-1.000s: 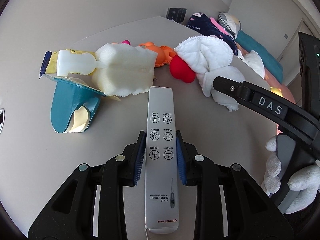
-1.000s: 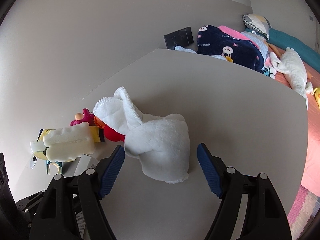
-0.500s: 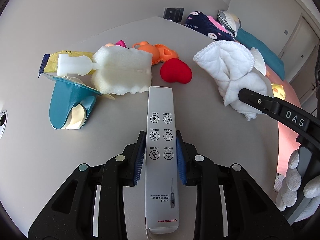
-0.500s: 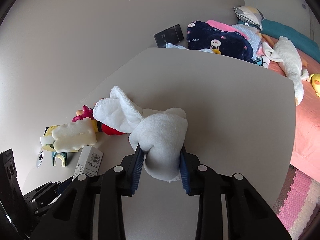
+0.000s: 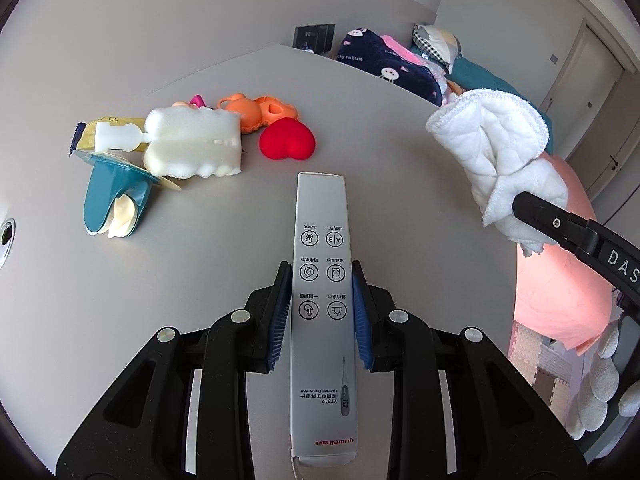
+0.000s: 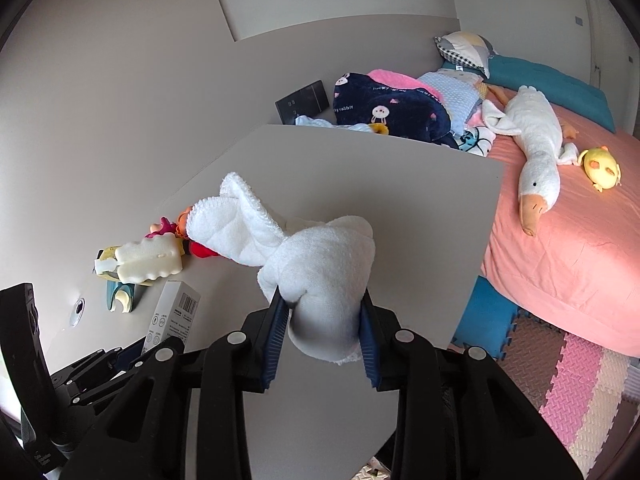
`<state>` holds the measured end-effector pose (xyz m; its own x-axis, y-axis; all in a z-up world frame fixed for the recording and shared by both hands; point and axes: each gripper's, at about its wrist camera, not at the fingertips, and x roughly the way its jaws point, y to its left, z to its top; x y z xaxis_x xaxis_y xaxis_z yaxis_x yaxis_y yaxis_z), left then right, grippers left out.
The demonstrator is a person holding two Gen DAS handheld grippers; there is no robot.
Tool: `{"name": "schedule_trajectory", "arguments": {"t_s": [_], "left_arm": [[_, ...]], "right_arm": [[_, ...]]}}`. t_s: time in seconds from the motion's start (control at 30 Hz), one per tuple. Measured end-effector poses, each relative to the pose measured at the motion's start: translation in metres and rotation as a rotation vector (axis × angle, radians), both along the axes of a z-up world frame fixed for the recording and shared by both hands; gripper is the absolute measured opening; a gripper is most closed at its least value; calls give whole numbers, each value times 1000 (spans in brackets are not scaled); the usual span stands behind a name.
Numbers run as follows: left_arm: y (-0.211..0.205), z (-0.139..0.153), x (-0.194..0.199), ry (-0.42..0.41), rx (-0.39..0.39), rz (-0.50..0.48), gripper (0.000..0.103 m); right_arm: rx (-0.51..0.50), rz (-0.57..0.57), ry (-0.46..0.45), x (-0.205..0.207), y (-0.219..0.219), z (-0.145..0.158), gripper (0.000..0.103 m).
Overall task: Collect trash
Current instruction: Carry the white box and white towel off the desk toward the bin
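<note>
The left gripper (image 5: 321,312) had its blue pads (image 5: 281,312) pressed tight against both long sides of the silver thermometer box (image 5: 322,280), which jutted forward over the grey table (image 5: 200,280). Over on the other side, the right gripper (image 6: 323,332) was clamped on the white cloth (image 6: 320,264), jaws squeezed into its bunched lower end while the rest flopped up and to the left; in the left wrist view that cloth (image 5: 500,152) hung in the air past the table's right edge, above the pink bedding (image 5: 560,272).

Farther out on the table lay a teal holder (image 5: 108,196) with cream pieces in it, touching a white sponge brush (image 5: 192,144). Just beside the sponge sat a red heart (image 5: 287,143), and behind it an orange toy (image 5: 256,112). Beyond the table's far edge a navy blanket (image 6: 392,112) was heaped on the bed, with a white goose plush (image 6: 536,152) and a small yellow plush (image 6: 602,166) lying near it.
</note>
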<state>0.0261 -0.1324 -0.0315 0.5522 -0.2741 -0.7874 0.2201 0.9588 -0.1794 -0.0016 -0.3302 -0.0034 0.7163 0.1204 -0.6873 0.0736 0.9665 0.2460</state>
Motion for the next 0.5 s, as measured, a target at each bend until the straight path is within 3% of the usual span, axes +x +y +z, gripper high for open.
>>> {"name": "schedule_trajectory", "arguments": {"t_s": [0.5], "left_arm": [[-49,20,-34,-37,-7,-97,29]], "right_arm": [[-2,-92,-43,-61,-43,19,35]]}}
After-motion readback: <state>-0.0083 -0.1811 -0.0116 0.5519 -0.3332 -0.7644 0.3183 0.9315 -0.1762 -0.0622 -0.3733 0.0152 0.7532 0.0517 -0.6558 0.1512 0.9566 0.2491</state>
